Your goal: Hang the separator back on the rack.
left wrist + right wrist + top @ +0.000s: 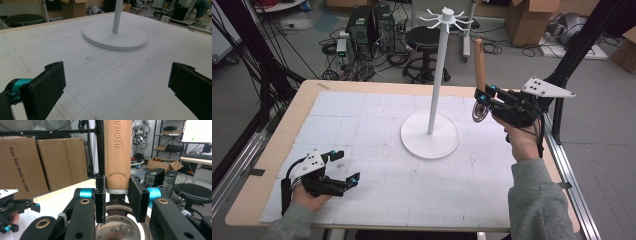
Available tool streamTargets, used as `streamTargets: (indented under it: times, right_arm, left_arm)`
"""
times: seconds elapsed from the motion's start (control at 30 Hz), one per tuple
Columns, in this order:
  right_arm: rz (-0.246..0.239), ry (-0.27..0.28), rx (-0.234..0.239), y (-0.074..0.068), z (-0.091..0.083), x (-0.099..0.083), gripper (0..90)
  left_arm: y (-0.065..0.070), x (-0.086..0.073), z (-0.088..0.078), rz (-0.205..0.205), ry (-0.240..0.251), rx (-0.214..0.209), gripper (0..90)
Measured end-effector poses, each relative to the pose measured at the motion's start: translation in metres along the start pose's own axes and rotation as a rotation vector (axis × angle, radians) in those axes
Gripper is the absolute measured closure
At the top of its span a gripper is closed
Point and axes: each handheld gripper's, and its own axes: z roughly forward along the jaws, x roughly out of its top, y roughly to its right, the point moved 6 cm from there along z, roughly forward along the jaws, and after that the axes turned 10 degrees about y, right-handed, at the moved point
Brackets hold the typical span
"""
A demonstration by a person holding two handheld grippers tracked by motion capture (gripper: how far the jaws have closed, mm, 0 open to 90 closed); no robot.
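Mid-carry: utensil up, not yet hung

Right tongs were clamped on a wooden-handled utensil, prob. a ladle or strainer: pads pinched the handle's low end just above the steel bowl, handle pointing up, bowl at the bottom. It was held in the air over the tabletop's far right, beside the white rack, not touching it. Rack's hook ring sat at pole top, hooks bare as far as I could see.

Left tongs rested at the near-left corner w/ jaws wide apart, nothing btwn them; left gripper view looked across bare tabletop to the rack base.

Step, my read: transport phase, utensil lifted and en route to the rack. Next move prob. needs raising it to hook height and bringing the handle tip to a hook. Couldn't tell if the handle end had a hole or loop; it was cut off in the right gripper view. Risk: a bump could wobble the thin pole.
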Motion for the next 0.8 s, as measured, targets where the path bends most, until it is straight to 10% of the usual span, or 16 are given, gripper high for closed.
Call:
streamTargets:
  times: [0.8]
  right_arm:
    - [-0.004,0.013,0.007,-0.003,0.013,0.016,69.8]
  left_arm:
    - [0.0,0.001,-0.001,-0.002,0.004,-0.004,1.7]
